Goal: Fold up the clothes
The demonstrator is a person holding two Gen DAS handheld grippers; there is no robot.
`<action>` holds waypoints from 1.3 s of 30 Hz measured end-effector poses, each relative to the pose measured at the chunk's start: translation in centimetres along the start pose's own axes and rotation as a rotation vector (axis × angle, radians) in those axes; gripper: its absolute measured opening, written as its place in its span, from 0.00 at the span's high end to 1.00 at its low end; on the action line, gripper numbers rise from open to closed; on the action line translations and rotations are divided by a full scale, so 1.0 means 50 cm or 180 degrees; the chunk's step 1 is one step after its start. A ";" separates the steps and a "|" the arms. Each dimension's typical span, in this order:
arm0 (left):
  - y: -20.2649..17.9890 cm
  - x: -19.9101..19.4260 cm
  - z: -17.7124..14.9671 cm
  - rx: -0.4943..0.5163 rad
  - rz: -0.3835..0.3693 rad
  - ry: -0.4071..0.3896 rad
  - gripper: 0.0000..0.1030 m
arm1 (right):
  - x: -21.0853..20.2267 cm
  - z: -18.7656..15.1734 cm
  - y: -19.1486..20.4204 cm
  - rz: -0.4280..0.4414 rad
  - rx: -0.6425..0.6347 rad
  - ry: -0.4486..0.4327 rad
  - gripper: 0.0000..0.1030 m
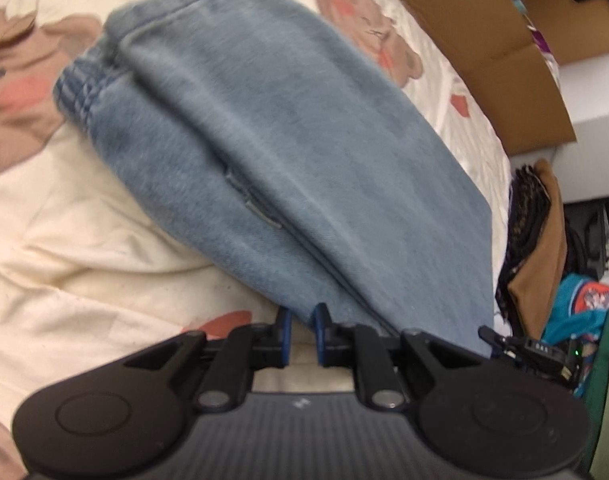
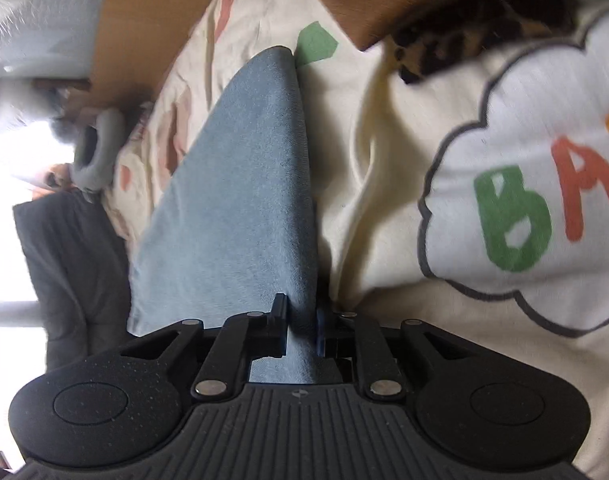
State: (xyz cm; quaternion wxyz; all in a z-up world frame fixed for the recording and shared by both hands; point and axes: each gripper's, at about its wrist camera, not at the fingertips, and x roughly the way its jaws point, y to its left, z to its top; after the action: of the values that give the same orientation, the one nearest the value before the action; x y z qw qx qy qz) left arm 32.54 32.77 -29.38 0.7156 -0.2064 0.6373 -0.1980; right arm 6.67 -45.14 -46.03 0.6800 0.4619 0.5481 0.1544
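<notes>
Left hand-held gripper (image 1: pixel 302 330) clamped on jeans (image 1: pixel 264 152) hem at 6 o'clock; right hand-held gripper (image 2: pixel 302 320) pinching other corner. Jeans on bed (image 1: pixel 64 220), waistband toward 11. Denim heavy, soft, grippy; hold thick seams.

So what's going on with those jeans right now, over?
Left gripper and right gripper both shut on the jeans. Jeans folded on the bedspread. Nothing in the way.
</notes>
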 end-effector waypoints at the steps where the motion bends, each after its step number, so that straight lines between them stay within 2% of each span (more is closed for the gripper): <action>1: -0.006 -0.005 0.003 0.0050 -0.0005 -0.0003 0.89 | 0.000 -0.003 -0.004 0.0020 0.0013 0.0005 0.79; 6: -0.045 -0.022 0.025 0.0196 -0.0157 -0.0084 0.89 | 0.015 -0.024 -0.022 0.0022 0.0029 0.0120 0.72; 12: -0.093 0.000 0.070 0.0358 -0.0132 -0.0234 0.88 | 0.036 -0.055 -0.034 0.0125 0.0106 0.0273 0.68; 16: -0.125 0.037 0.088 0.0533 -0.0105 -0.0247 0.90 | 0.021 -0.059 -0.018 0.0214 -0.0020 0.0293 0.82; 21: -0.144 0.071 0.086 0.0662 -0.0046 -0.0194 0.92 | 0.006 -0.059 0.002 0.0336 -0.0128 0.0315 0.83; 24: -0.144 0.089 0.078 0.0734 0.0027 -0.0130 0.92 | 0.004 -0.055 0.007 0.0367 -0.0108 0.0300 0.80; 26: -0.141 0.105 0.069 0.0817 0.0120 -0.0048 0.93 | 0.004 -0.053 0.008 0.0363 -0.0084 0.0278 0.73; 27: -0.139 0.114 0.063 0.0851 0.0207 0.0007 0.95 | 0.006 -0.052 0.007 0.0362 -0.0060 0.0259 0.64; 28: -0.136 0.122 0.056 0.0869 0.0258 0.0053 0.99 | 0.010 -0.050 0.006 0.0355 -0.0043 0.0243 0.60; 39: -0.089 0.141 -0.011 0.0841 0.0377 0.0333 0.98 | 0.056 0.010 0.038 0.0213 -0.0047 0.0034 0.60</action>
State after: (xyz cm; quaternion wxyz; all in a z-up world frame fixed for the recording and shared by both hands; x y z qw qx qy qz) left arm 32.65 25.20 -32.84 0.7128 -0.0619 0.6532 -0.2481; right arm 8.66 -42.35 -46.23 0.6749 0.4741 0.5349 0.1835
